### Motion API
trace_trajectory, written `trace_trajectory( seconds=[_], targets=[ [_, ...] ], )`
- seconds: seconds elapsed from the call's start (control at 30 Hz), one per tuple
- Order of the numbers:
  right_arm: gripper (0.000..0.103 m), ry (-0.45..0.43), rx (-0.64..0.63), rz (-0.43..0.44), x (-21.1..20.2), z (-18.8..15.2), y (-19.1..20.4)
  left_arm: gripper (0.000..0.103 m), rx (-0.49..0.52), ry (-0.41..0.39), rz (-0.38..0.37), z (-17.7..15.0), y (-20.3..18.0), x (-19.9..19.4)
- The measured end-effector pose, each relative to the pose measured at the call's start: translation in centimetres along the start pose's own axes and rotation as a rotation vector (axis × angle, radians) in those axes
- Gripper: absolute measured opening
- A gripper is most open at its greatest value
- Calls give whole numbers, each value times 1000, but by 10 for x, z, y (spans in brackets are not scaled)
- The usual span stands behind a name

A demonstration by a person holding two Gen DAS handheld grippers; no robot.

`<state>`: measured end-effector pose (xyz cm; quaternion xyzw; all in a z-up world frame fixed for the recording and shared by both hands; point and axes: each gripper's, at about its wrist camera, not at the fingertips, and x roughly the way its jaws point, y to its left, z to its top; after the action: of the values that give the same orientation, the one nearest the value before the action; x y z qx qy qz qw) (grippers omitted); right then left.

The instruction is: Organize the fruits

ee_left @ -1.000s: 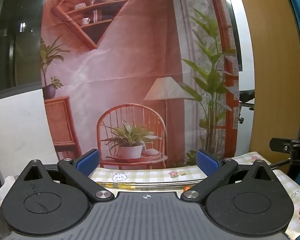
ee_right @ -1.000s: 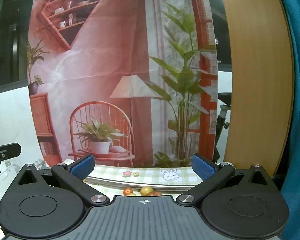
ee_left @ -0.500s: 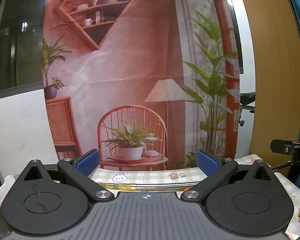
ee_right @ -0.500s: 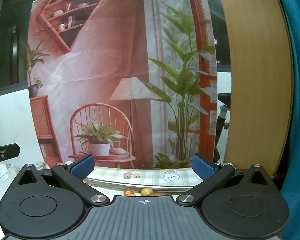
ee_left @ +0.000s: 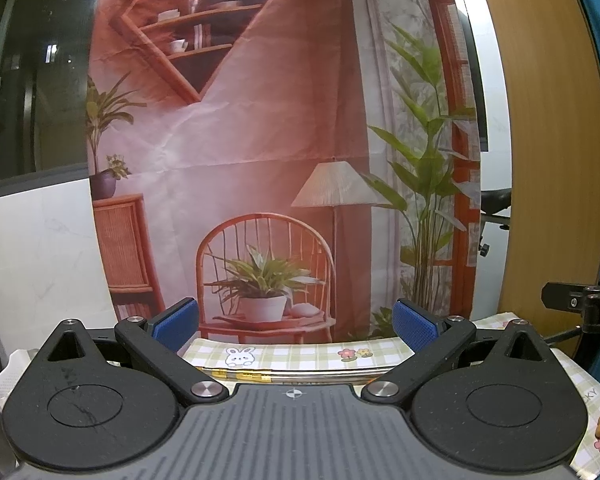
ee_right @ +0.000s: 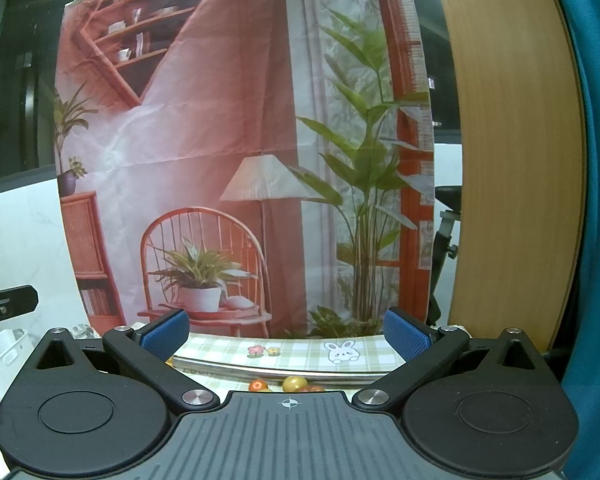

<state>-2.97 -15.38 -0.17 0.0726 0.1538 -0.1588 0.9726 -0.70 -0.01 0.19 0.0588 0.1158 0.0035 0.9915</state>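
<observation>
Fruits, small round red and yellow-orange ones [ee_right: 294, 383], are peeking out at the bottom centre of the right wrist frame, lying on the green-and-white checked cloth with rabbit and flower prints [ee_right: 300, 354] just below and ahead of the black right gripper with blue pads [ee_right: 286, 333], whose jaws are standing wide apart and holding nothing. Judging by this, the right hand is sitting nearer. The left gripper [ee_left: 296, 322], equally spread and empty, is showing only cloth at bottom centre, no fruit. A printed pink room backdrop [ee_right: 204, 128] is filling both frames.
</observation>
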Motion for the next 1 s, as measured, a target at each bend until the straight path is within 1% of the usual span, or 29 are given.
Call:
trace_trajectory(
  seconds=[1.0],
  targets=[
    [103,-12,11,0,-6,4,-4,103,-8,-4,-2,1,0,-3]
  ],
)
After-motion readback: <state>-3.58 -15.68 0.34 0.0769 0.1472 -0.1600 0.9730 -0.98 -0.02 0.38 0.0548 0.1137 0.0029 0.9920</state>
